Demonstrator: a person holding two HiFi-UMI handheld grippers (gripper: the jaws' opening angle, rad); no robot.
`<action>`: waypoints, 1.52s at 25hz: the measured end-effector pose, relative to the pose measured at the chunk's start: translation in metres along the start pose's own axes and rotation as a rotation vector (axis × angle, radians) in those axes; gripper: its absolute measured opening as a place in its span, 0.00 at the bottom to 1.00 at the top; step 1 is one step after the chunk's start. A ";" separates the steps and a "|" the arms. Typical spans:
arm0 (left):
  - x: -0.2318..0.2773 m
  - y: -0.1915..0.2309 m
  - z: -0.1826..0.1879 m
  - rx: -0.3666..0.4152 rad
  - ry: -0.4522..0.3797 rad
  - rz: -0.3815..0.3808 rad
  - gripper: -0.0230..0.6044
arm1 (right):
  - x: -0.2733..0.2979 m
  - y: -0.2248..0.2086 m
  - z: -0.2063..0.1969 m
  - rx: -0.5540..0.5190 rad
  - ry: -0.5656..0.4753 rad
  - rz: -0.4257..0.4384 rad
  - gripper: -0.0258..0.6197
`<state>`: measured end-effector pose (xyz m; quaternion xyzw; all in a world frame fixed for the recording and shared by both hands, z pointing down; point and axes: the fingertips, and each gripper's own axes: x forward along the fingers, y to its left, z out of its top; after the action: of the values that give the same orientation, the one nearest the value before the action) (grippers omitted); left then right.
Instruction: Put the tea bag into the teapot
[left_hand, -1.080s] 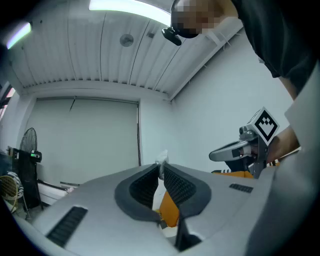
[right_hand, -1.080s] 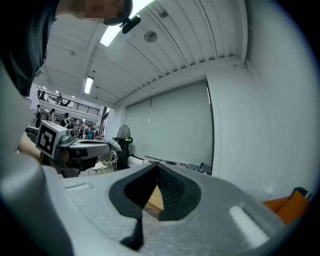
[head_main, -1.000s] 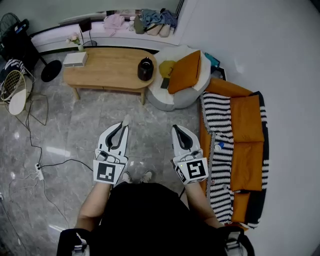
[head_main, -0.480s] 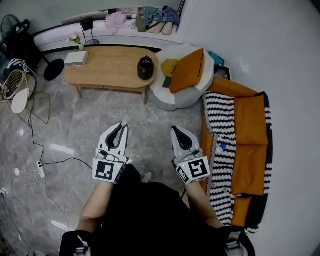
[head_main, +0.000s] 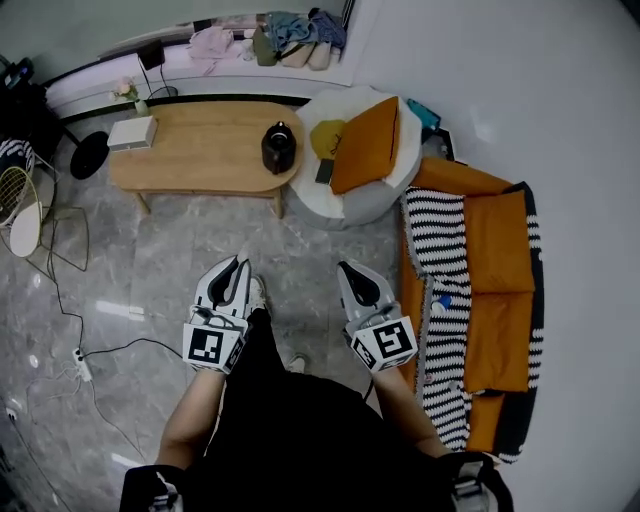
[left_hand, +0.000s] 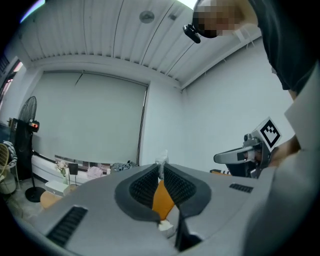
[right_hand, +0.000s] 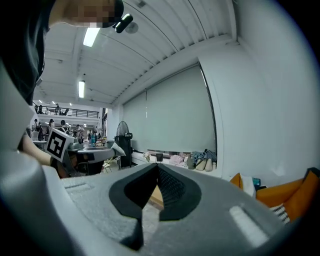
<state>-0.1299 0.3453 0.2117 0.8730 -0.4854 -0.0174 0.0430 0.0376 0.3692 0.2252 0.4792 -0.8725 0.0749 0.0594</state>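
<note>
Currently the transfer is not yet done: the wooden table (head_main: 190, 150) lies well ahead, carrying the dark teapot (head_main: 279, 147) at its right end. The left gripper (head_main: 242, 264) clamps the orange tea bag (left_hand: 161, 197); the right gripper (head_main: 346, 268) is closed, empty. Approach and drop remain.

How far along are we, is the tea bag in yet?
Not yet. Done: the left gripper is shut on the tea bag. The right gripper is shut, empty. Left to do: reach the teapot on the table ahead and drop it in.
</note>
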 end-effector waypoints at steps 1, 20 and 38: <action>0.012 0.010 0.003 -0.003 -0.010 -0.014 0.09 | 0.014 -0.006 0.003 -0.003 0.008 0.001 0.05; 0.235 0.169 0.011 -0.108 0.095 -0.140 0.09 | 0.237 -0.121 0.053 0.069 0.066 -0.123 0.05; 0.362 0.188 -0.044 -0.101 0.172 0.000 0.09 | 0.324 -0.230 0.016 0.115 0.118 0.019 0.05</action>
<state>-0.0946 -0.0577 0.2764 0.8680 -0.4785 0.0329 0.1286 0.0588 -0.0231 0.2835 0.4682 -0.8663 0.1535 0.0823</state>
